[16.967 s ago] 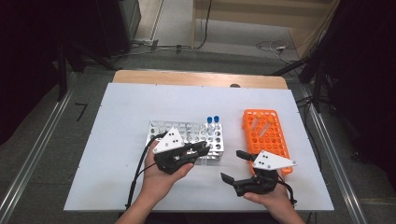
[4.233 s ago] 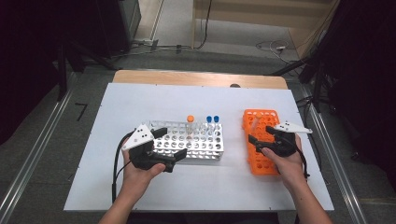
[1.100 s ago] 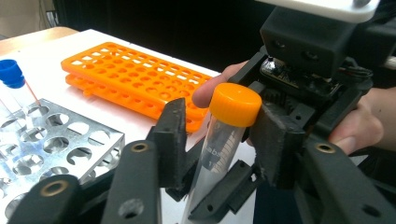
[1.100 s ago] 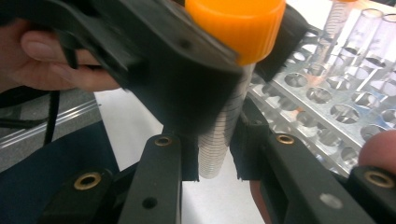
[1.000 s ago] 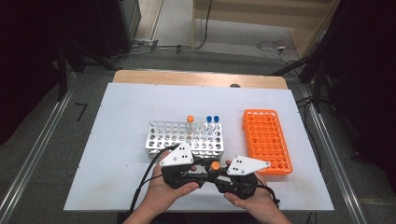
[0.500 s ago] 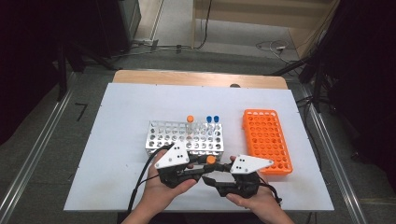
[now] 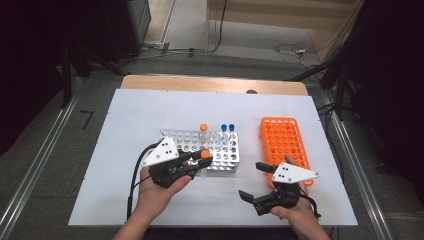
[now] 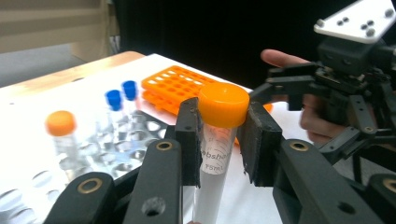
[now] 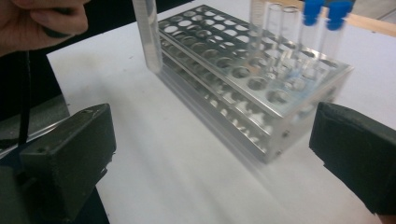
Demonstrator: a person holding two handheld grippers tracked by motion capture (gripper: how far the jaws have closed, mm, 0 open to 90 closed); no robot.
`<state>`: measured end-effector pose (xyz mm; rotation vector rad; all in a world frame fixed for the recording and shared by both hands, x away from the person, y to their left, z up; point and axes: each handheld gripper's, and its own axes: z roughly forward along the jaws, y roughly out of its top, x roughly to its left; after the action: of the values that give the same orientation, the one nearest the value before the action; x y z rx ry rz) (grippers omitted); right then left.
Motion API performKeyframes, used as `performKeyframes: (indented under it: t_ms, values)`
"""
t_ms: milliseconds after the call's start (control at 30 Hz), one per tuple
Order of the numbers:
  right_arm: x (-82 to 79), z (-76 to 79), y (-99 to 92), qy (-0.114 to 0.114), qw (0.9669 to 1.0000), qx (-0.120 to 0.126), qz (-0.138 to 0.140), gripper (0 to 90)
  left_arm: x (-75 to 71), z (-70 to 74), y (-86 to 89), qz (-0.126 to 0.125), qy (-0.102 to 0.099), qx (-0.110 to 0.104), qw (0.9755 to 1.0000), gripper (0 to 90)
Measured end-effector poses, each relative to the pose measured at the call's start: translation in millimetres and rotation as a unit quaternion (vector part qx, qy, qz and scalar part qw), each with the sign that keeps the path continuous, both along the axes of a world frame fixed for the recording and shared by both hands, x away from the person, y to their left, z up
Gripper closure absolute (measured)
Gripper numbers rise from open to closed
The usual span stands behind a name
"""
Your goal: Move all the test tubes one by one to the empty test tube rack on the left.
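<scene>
Tube [image 8: 215, 154] with an orange cap [image 8: 223, 103] is sitting between the jaws of your left hand-held gripper [image 8: 219, 140]; the jaws are closing on it just under the cap, with the clear body hanging below them. In the high view you are holding that left hand-held gripper [image 7: 197, 161] at the near edge of the clear rack [image 7: 220, 150], and the orange cap [image 7: 205, 154] is showing at the jaw tips, just in front of the rack's near wall.

Your right hand-held gripper [image 7: 252, 182] is sitting lower right on the white table [image 7: 125, 115], near the front edge, just beside the near end of the orange rack [image 7: 285, 142]. Its jaws are standing wide apart and gripping nothing. In the right gripper view the two black jaws are framing the clear rack [image 9: 243, 88] from the side, with bare table between them, and the lower part of the held tube [image 9: 147, 37] is hanging at the rack's far corner, below your left hand [image 9: 42, 18].

Standing in the clear rack: one orange-capped tube [image 7: 203, 131] near the back row, and two blue-capped tubes [image 7: 227, 131] side by side to its right. The same three are appearing in the left gripper view, the orange-capped one [image 8: 63, 135] blurred at left and the blue pair [image 8: 121, 100] behind it. The orange rack is lying well apart from the clear rack's right end, its holes looking unfilled from above.
</scene>
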<state>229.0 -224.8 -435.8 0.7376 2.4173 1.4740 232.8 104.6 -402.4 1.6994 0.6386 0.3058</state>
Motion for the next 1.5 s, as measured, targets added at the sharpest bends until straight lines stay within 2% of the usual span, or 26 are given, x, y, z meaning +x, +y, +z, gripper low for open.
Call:
performKeyframes:
  t_ms: [333,600,967,1200,1500]
  values:
    - [2.7,-1.6,-37.7,-0.008,0.9989,-0.002,-0.047,0.0,19.5,4.7,16.1,0.033,-0.002,-0.002,0.9995,70.9]
    - [7.8,-2.4,-58.8,-0.01,0.9967,0.001,-0.081,0.0,36.0,8.8,23.2,0.053,-0.004,-0.004,0.9986,70.9]
    - [14.3,-7.5,-82.2,-0.007,0.9932,-0.004,-0.116,0.0,66.3,8.2,33.6,0.091,0.0,-0.023,0.9955,70.9]
    - [19.0,-9.8,-92.3,-0.004,0.9914,0.0,-0.131,0.0,85.0,4.7,29.7,0.114,0.001,-0.037,0.9928,70.9]
    - [20.6,-11.2,-94.9,-0.001,0.9907,0.001,-0.136,0.0,102.0,-7.2,20.3,0.139,0.007,-0.028,0.9899,70.9]
